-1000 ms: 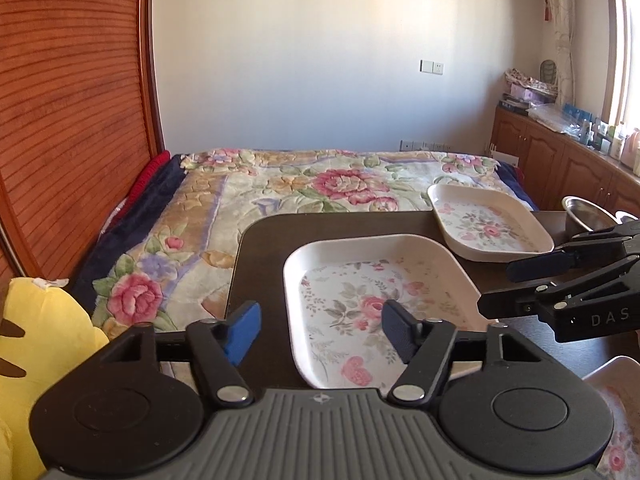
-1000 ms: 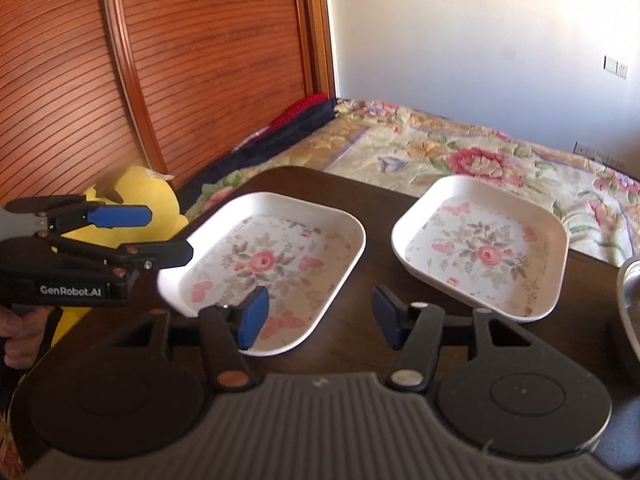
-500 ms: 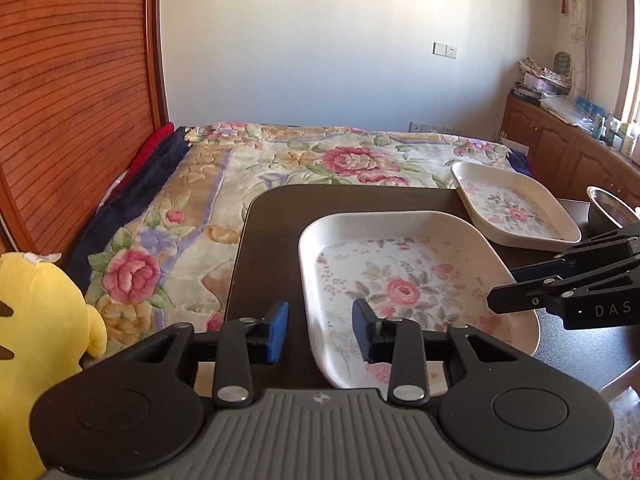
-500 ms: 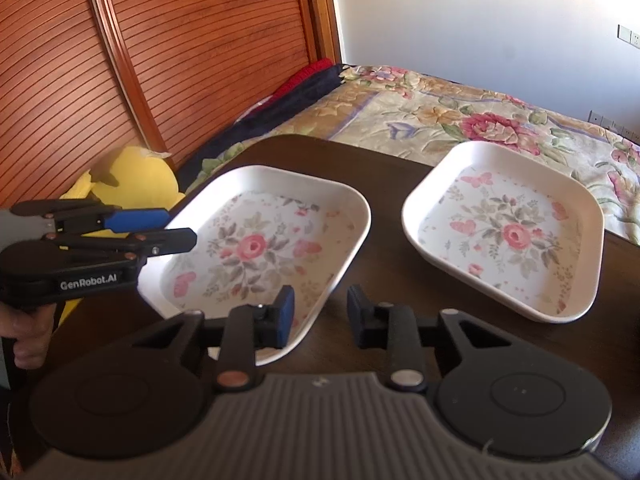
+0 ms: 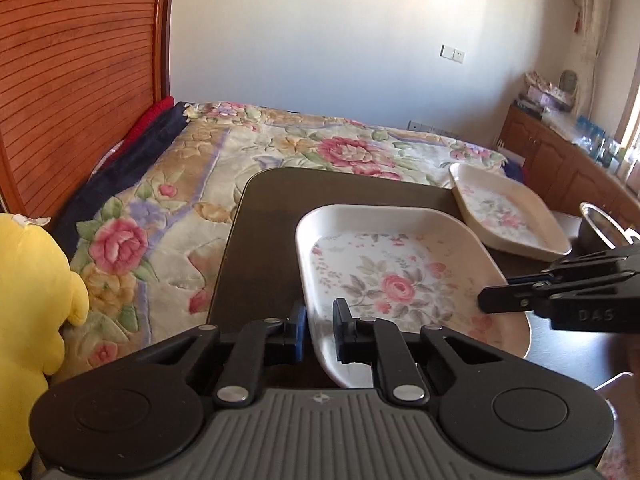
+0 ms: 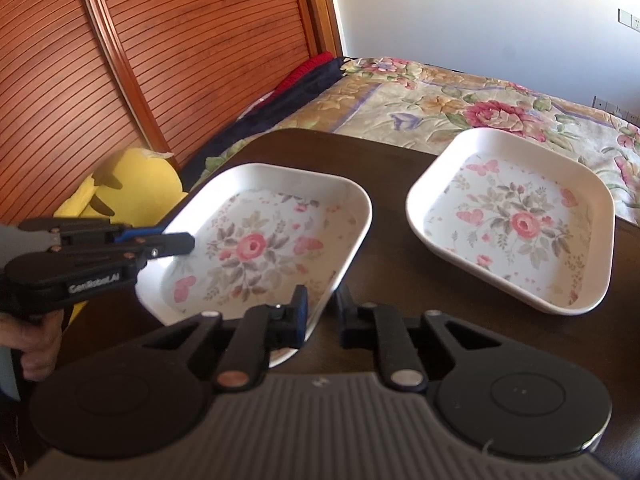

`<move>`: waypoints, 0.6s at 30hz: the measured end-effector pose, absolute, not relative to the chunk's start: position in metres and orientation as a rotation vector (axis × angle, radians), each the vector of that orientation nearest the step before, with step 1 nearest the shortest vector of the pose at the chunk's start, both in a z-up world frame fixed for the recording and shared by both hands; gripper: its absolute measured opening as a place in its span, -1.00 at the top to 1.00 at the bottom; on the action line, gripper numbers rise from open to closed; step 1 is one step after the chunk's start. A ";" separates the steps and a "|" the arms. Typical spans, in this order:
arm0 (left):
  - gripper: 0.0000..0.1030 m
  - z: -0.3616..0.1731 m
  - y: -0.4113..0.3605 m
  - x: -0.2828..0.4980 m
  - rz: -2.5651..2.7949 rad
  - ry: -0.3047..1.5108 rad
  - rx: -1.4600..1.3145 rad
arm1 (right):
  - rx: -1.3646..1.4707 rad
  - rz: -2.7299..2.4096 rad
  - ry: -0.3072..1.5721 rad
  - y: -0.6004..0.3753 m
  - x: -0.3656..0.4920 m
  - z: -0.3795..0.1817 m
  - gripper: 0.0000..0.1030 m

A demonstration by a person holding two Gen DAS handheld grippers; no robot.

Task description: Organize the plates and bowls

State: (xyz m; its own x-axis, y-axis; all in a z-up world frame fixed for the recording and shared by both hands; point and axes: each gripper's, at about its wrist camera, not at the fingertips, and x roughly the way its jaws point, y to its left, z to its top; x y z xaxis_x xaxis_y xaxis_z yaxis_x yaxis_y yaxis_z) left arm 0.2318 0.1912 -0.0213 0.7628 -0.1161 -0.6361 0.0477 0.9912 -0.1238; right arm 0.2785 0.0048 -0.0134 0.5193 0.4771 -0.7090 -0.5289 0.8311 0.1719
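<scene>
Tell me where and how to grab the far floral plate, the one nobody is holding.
Take the far floral plate by its raised rim at the near corner, coming in low from the table's near side with one finger inside and one outside. It lies flat on the dark table, so only the upturned lip offers a pinch. Both the left gripper and right gripper are pinching the nearer plate that way.

Brightness: the room is brightly daylit.
Source: light is seemingly admitted from a window point(image 5: 630, 120), overexposed at the right edge.
Glare: the white wall point(image 5: 320, 40) is washed out; plate rims point(image 6: 280, 170) are blown.
Shadows: soft ones are cast on the dark table point(image 6: 400, 264).
Distortion: straight lines are bowed at the edges.
Focus: far shelves are rendered soft.
</scene>
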 end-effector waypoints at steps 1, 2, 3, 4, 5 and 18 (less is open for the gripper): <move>0.70 -0.020 0.189 0.230 -0.089 0.688 -0.092 | -0.075 0.597 0.825 0.005 0.278 -0.013 0.72; 0.70 -0.019 0.187 0.228 -0.088 0.685 -0.083 | -0.080 0.599 0.820 0.004 0.277 -0.012 0.72; 0.70 -0.018 0.186 0.226 -0.088 0.683 -0.077 | -0.075 0.602 0.817 0.003 0.276 -0.011 0.72; 0.70 -0.017 0.184 0.225 -0.089 0.680 -0.073 | -0.064 0.604 0.816 0.001 0.274 -0.011 0.72; 0.70 -0.016 0.183 0.224 -0.091 0.678 -0.071 | -0.057 0.606 0.815 -0.001 0.273 -0.010 0.72; 0.70 0.003 0.165 0.204 -0.108 0.648 -0.028 | -0.034 0.617 0.767 -0.023 0.256 0.005 0.72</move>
